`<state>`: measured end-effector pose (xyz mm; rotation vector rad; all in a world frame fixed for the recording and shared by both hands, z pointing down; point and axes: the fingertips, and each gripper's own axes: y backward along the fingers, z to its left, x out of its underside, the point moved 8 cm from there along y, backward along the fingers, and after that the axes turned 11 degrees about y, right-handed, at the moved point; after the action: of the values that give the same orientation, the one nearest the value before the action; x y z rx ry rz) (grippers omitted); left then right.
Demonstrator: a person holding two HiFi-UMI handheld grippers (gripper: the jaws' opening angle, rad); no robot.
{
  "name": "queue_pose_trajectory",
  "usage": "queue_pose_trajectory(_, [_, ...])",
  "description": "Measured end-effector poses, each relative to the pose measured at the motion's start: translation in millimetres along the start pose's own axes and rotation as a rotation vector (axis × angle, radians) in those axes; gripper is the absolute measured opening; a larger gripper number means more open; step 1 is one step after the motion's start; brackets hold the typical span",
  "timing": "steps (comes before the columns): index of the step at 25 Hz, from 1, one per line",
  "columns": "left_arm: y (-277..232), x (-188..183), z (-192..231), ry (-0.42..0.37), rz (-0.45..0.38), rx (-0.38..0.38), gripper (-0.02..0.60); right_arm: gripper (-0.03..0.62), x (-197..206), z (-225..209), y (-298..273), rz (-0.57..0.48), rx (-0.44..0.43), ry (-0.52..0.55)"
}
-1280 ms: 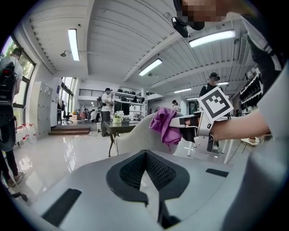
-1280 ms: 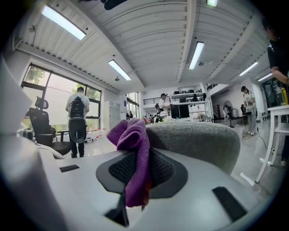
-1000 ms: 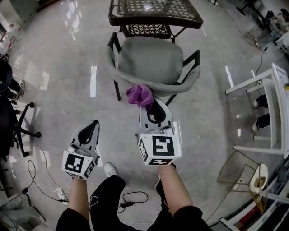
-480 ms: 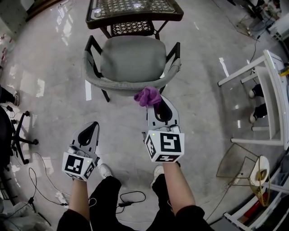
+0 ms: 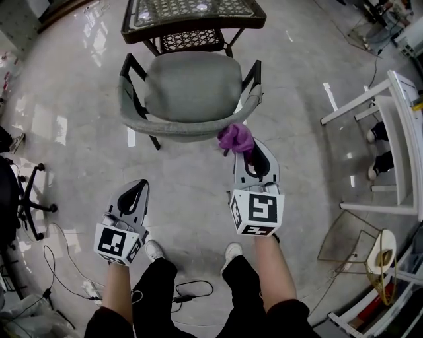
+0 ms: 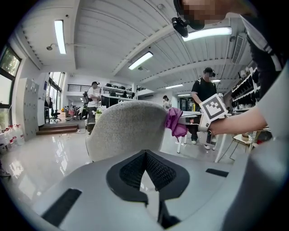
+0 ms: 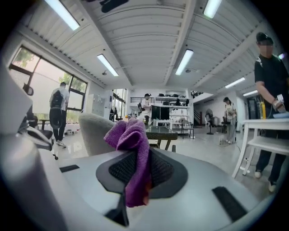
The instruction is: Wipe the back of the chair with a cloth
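Note:
A grey upholstered chair (image 5: 192,86) with a black frame stands ahead of me, its curved back (image 5: 175,129) nearest. My right gripper (image 5: 250,153) is shut on a purple cloth (image 5: 236,137), which presses against the right end of the back's top edge. In the right gripper view the cloth (image 7: 133,153) hangs bunched between the jaws, with the chair (image 7: 92,131) to its left. My left gripper (image 5: 137,189) hangs lower left, shut and holding nothing, apart from the chair. The left gripper view shows the chair back (image 6: 128,128) with the cloth (image 6: 174,122) at its right side.
A wicker table with a glass top (image 5: 192,16) stands just behind the chair. White furniture (image 5: 403,152) is to the right, a wire-frame seat (image 5: 350,247) at lower right. An office chair base (image 5: 30,198) and floor cables (image 5: 66,264) lie left. People stand in the background.
My right gripper has carried the purple cloth rightward along the chair back's top edge, from near its middle to its right end. The left gripper has stayed put.

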<state>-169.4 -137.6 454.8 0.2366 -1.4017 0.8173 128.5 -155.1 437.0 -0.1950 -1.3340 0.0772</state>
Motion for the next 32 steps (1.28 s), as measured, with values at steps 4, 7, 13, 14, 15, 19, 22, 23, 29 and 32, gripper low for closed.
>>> queue_pose_trajectory(4, [12.2, 6.3, 19.8, 0.003, -0.012, -0.018, 0.009, 0.078, -5.6, 47.6, 23.7, -0.044, -0.089, 0.034])
queue_pose_trajectory(7, [26.7, 14.1, 42.4, 0.001, -0.034, -0.046, 0.009, 0.078, -5.2, 101.7, 14.5, -0.052, -0.187, 0.017])
queue_pose_trajectory(13, [62.6, 30.2, 85.4, 0.007, -0.052, -0.15, 0.009, 0.078, -0.2, 183.2, -26.0, -0.067, -0.286, -0.03])
queue_pose_trajectory(14, [67.5, 34.1, 95.0, 0.004, -0.055, -0.166, 0.009, 0.078, -0.5, 191.8, -33.7, -0.072, -0.288, -0.021])
queue_pose_trajectory(15, [71.4, 38.3, 104.6, 0.002, -0.059, -0.182, 0.009, 0.078, -1.4, 199.0, -41.2, -0.076, -0.289, -0.011])
queue_pose_trajectory(19, [77.4, 50.4, 129.8, 0.014, -0.098, -0.227, 0.009, 0.078, -2.4, 213.2, -64.8, -0.079, -0.291, 0.008])
queue_pose_trajectory(22, [74.4, 52.4, 136.0, 0.022, -0.116, -0.235, 0.009, 0.078, 3.7, 208.7, -72.5, -0.071, -0.271, -0.002])
queue_pose_trajectory(23, [72.0, 53.7, 135.5, 0.016, -0.117, -0.231, 0.009, 0.078, 7.7, 203.7, -73.0, -0.065, -0.262, -0.006])
queue_pose_trajectory(29, [41.7, 53.8, 116.9, -0.014, -0.089, -0.191, 0.009, 0.078, 24.7, 168.8, -64.5, -0.07, -0.241, 0.003])
queue_pose_trajectory(32, [23.8, 53.1, 100.1, -0.014, -0.077, -0.168, 0.009, 0.081, 31.6, 145.6, -57.9, -0.087, -0.246, 0.007])
